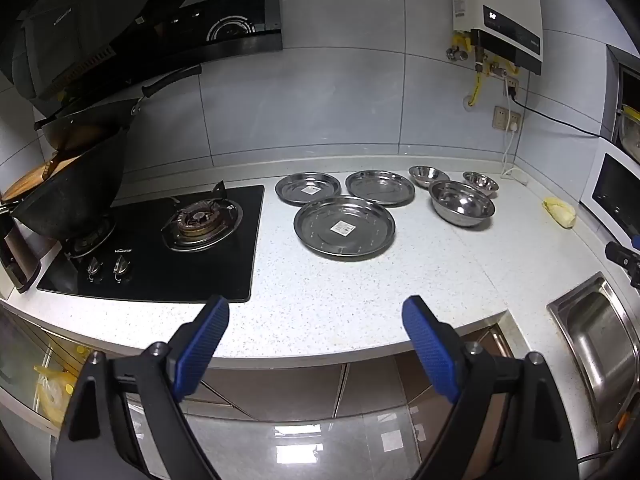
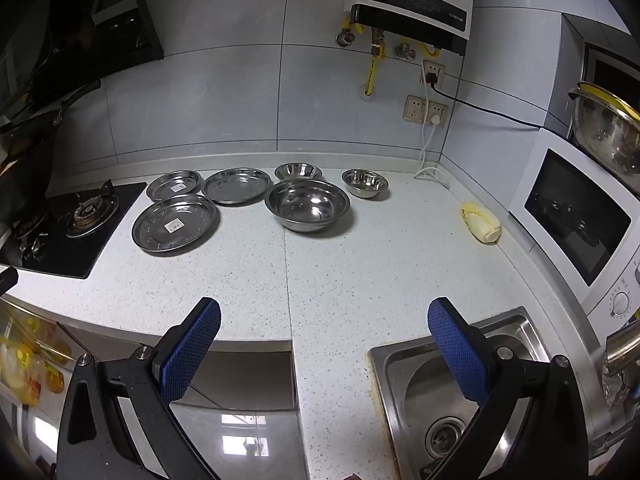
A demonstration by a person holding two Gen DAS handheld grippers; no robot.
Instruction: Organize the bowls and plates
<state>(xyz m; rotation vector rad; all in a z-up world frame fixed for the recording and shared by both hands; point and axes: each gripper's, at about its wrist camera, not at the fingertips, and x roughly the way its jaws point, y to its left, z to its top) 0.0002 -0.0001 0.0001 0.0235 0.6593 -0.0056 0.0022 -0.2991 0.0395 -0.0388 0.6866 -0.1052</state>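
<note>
Three steel plates lie on the white speckled counter: a large front plate (image 1: 344,226) (image 2: 175,223), a back left plate (image 1: 308,188) (image 2: 174,185) and a back right plate (image 1: 380,187) (image 2: 237,185). To their right stand three steel bowls: a large bowl (image 1: 462,202) (image 2: 307,204), a small one behind it (image 1: 423,175) (image 2: 298,171) and a small one at the right (image 1: 481,182) (image 2: 365,183). My left gripper (image 1: 316,312) hangs open over the counter's front edge, well short of the plates. My right gripper (image 2: 324,316) is open too, above the front edge beside the sink, with nothing between its fingers.
A black gas hob (image 1: 160,240) with a wok (image 1: 72,196) is at the left. A steel sink (image 2: 452,392) (image 1: 600,344) is set in at the right front. A yellow cloth (image 2: 482,222) lies near a white microwave (image 2: 576,208). A water heater (image 2: 412,0) hangs on the wall.
</note>
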